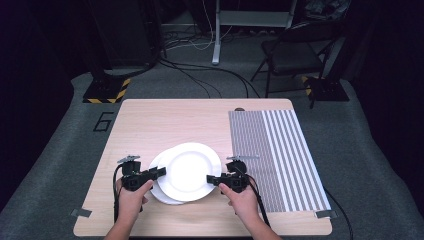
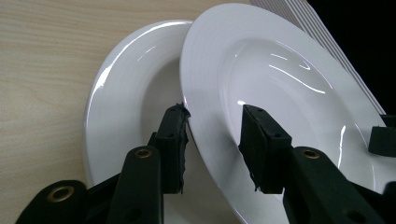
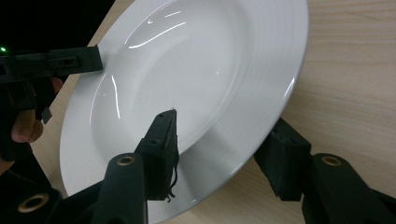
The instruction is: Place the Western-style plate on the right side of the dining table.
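Two white plates are stacked on the wooden table, and the top plate sits shifted up and to the right over the bottom plate. My left gripper is at the top plate's left rim, my right gripper at its right rim. In the left gripper view the open left gripper straddles the top plate's rim, one jaw over the bottom plate. The right gripper also stands open, with one jaw above the plate and one below its rim.
A grey and white striped mat covers the table's right side, close to my right hand. Beyond the table are a folding chair, cables on the floor and a stand base with yellow-black stripes.
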A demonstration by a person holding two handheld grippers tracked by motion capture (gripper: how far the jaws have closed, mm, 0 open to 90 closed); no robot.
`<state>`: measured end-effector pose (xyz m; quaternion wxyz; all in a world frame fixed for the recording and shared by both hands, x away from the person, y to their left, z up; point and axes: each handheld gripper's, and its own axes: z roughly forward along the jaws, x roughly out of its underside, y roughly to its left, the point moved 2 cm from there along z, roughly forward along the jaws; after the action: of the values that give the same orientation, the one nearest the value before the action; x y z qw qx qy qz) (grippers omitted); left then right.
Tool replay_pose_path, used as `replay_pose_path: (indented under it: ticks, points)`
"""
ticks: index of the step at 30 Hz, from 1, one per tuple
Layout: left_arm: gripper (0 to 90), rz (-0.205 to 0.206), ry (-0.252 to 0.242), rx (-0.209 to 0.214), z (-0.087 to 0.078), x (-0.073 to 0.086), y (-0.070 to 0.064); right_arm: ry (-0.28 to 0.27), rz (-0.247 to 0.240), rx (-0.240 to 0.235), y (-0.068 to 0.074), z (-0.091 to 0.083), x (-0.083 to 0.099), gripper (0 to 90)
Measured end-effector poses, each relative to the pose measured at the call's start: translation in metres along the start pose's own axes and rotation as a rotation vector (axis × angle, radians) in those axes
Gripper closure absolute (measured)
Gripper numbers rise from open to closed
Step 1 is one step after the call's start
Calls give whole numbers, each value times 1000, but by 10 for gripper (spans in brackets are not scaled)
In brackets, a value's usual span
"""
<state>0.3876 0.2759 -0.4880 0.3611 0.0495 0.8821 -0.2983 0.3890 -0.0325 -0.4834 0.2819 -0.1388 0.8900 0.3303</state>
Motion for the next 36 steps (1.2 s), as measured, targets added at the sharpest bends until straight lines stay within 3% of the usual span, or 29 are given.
replay_pose_path:
  ticks: [11,15,36]
  points:
    - [612,5,-6,-1,1,-1,-4,-28,-5,8,-2,-3,-3,512]
    - [616,17,-17,-1,-1,-2,-3,-32,-32,18,1,-3,-2,522]
    - [619,60,-6,39,8,-9,-18,-75,-17,40,-8,-18,-1,530]
